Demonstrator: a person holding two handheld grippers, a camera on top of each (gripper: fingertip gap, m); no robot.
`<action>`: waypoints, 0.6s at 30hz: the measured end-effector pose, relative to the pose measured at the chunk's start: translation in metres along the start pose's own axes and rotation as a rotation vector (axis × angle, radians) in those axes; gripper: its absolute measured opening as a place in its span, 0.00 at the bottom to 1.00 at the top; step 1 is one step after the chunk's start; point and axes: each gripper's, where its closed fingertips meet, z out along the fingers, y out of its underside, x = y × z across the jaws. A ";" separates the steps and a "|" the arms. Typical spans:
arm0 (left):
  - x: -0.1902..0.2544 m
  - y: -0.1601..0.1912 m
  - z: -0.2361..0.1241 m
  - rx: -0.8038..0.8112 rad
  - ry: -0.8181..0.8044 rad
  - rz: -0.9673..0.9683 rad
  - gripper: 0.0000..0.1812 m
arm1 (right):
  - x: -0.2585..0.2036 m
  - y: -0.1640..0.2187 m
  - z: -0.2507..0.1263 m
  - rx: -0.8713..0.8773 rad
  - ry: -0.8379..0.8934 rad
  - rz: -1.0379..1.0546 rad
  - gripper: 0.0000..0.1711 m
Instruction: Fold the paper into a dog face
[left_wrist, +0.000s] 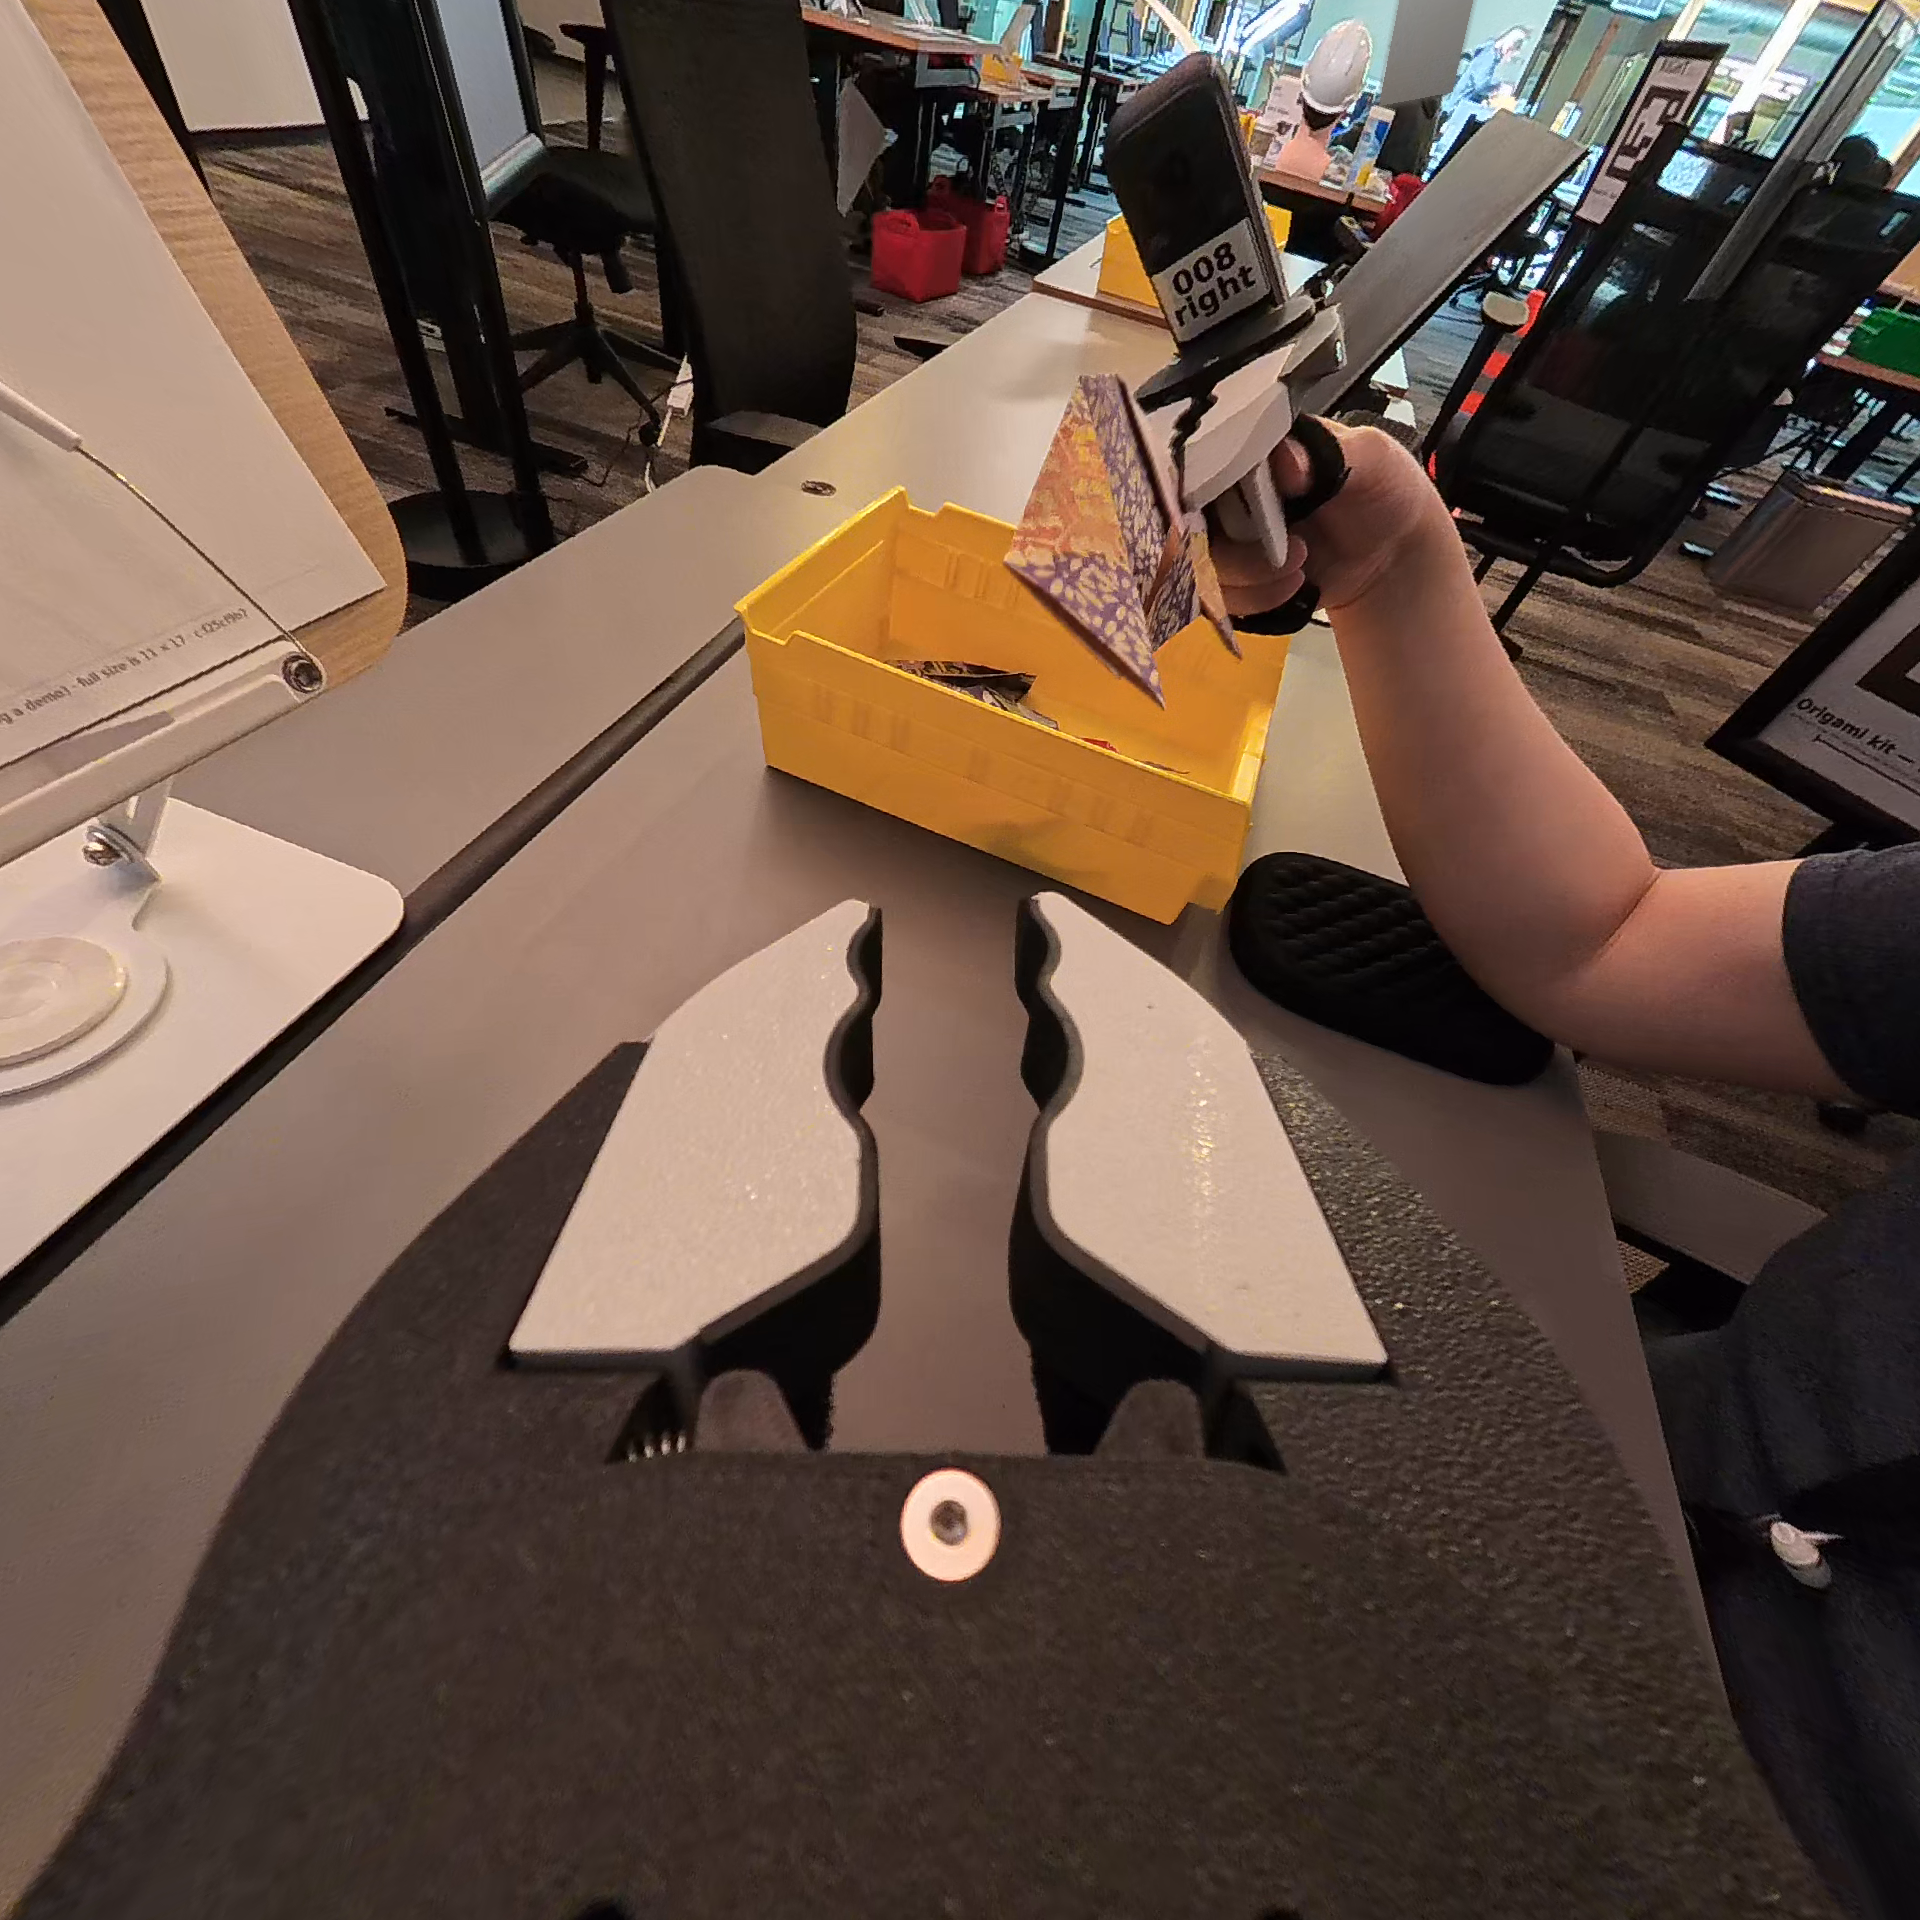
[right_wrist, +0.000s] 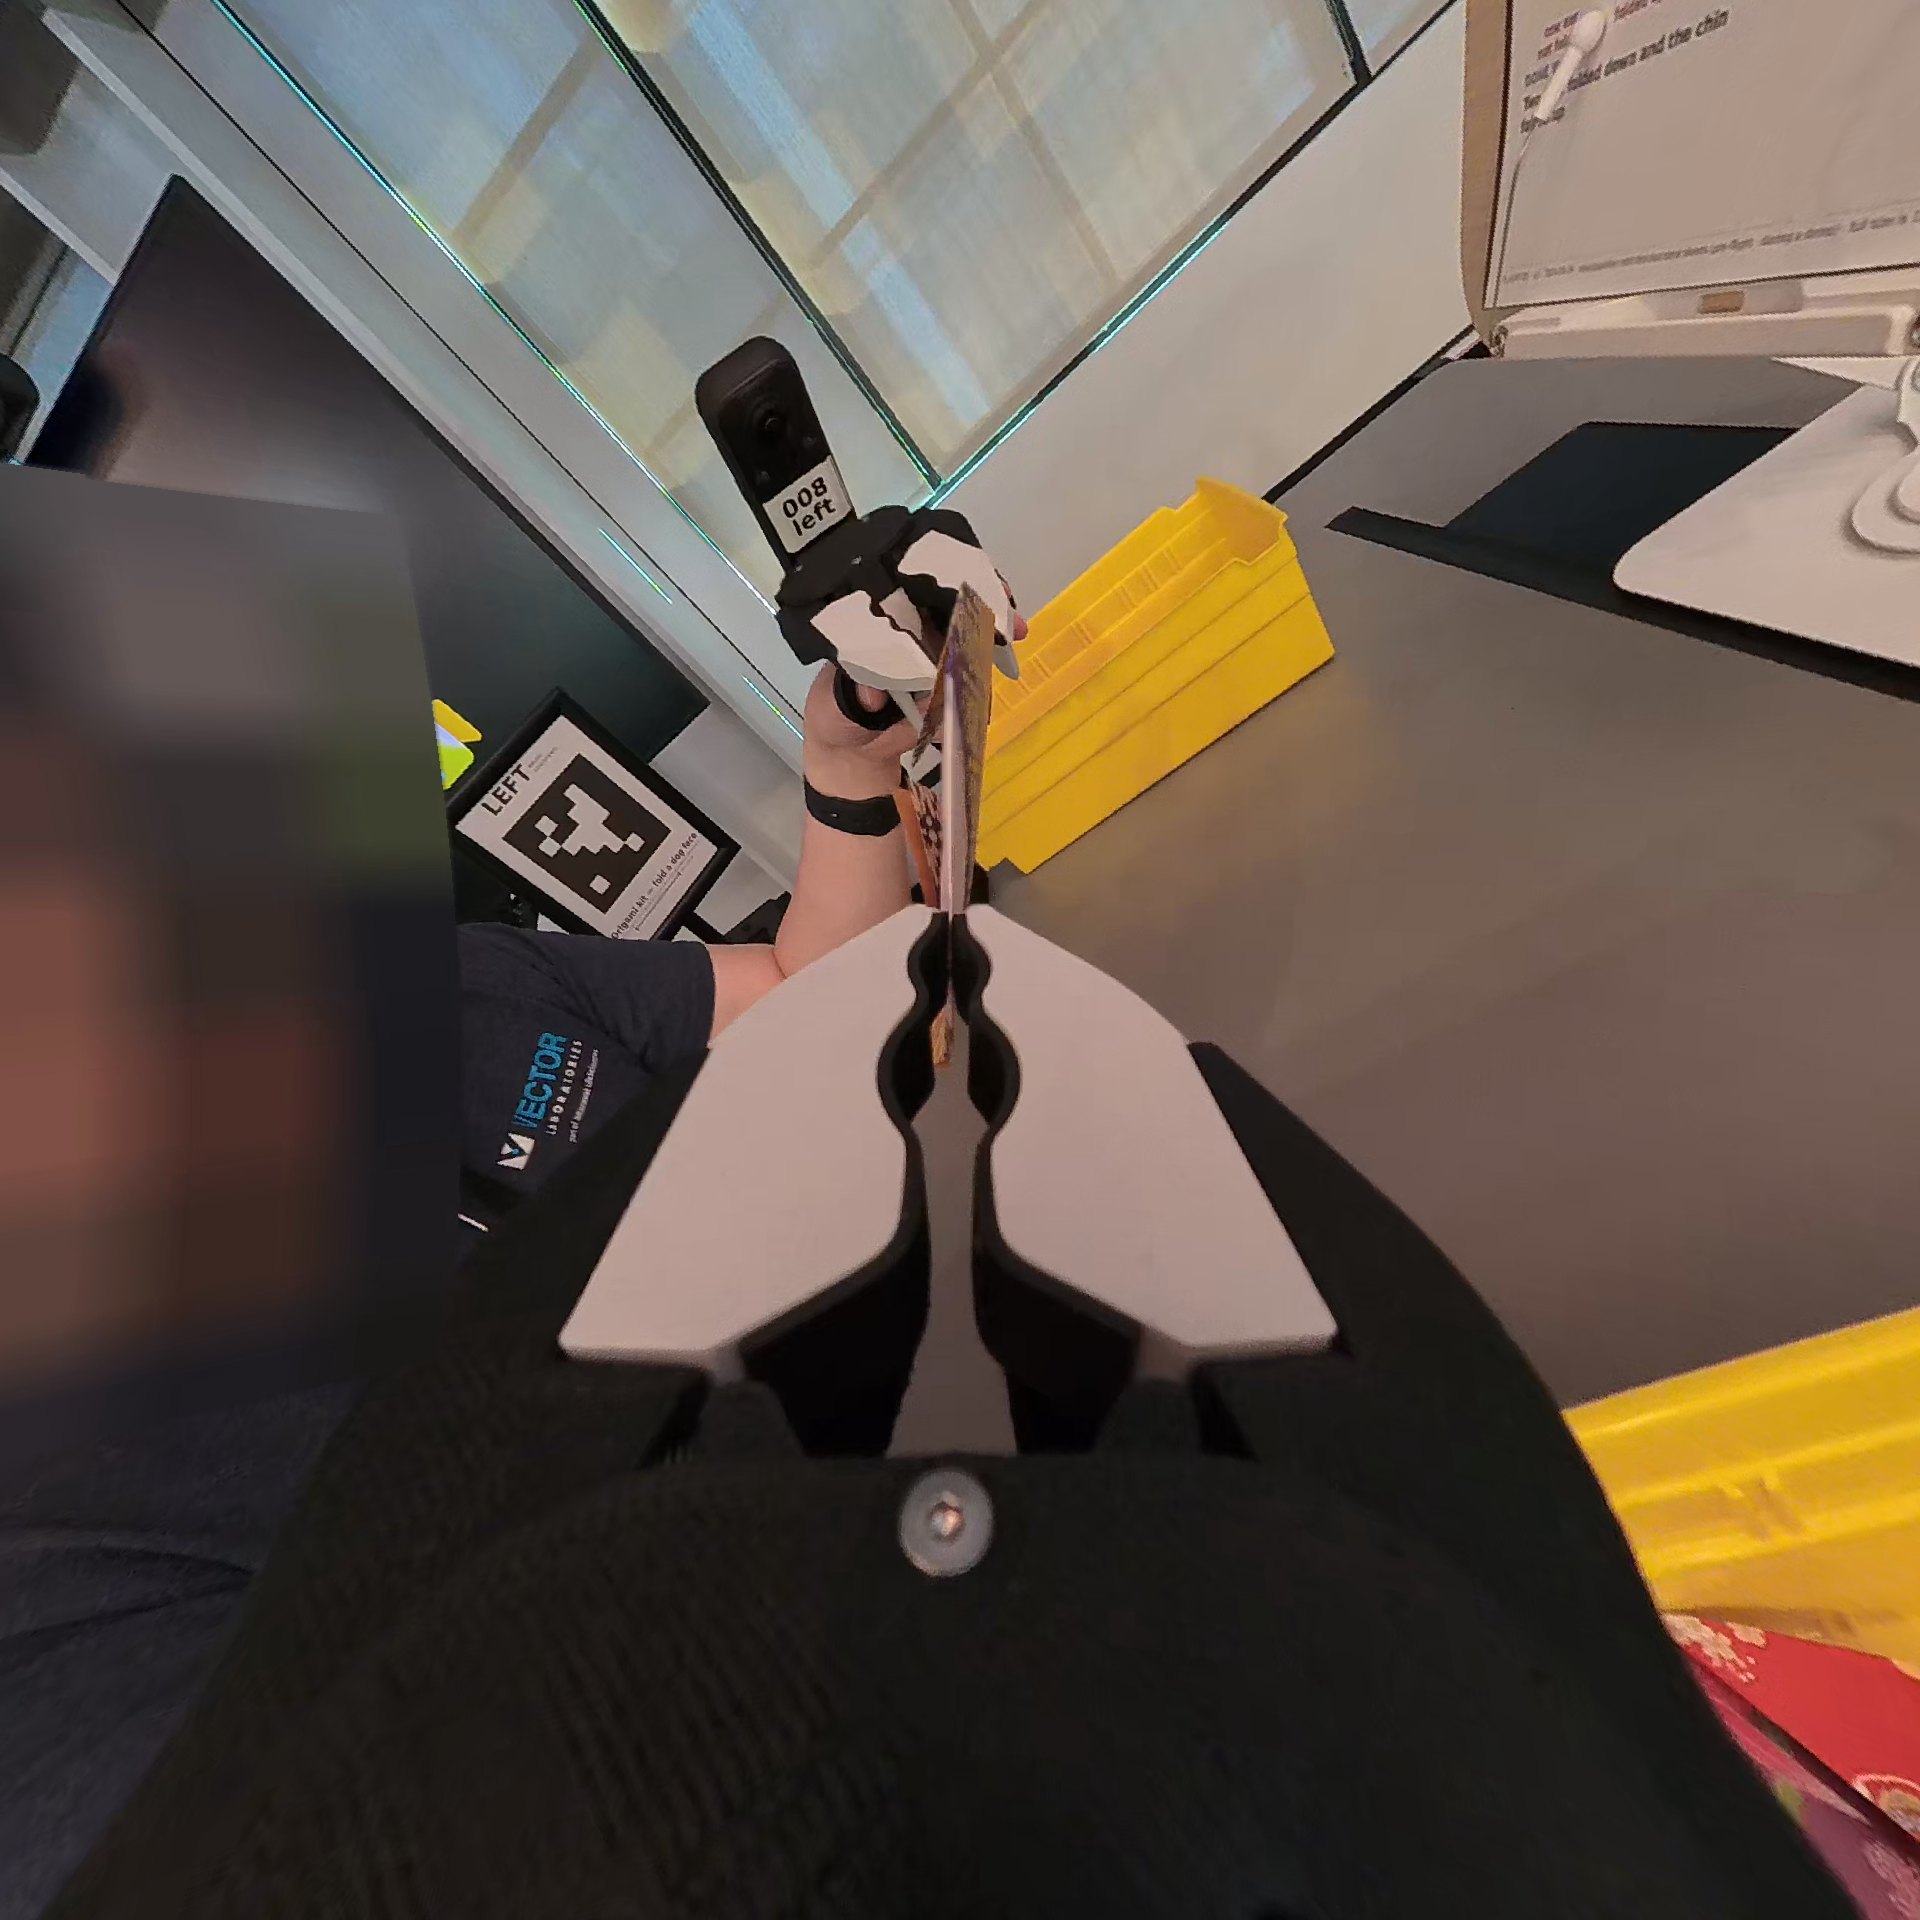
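Right fingers (right_wrist: 951, 925): closed flat on one edge of the folded paper (left_wrist: 1107, 540), which is held in the air above the yellow bin (left_wrist: 997, 769).
Left fingers (left_wrist: 948, 925): parted, nothing between them, poised over the surface (left_wrist: 582, 935).
Paper handling: judged light, thin, easily creased; best pinched along a folded edge.

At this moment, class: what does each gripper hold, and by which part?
The right gripper pinches the folded patterned paper along one edge, above the yellow bin. The left gripper is open, holding nothing.
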 end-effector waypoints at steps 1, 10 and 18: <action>0.000 0.000 0.000 0.000 -0.001 0.001 0.13 | -0.003 -0.001 0.000 0.004 -0.008 -0.004 0.01; 0.000 -0.001 -0.001 0.002 -0.002 0.004 0.13 | -0.032 -0.002 0.008 -0.029 -0.031 -0.129 0.01; 0.000 -0.001 -0.001 0.003 -0.003 0.003 0.13 | -0.038 -0.003 0.008 -0.027 -0.025 -0.152 0.01</action>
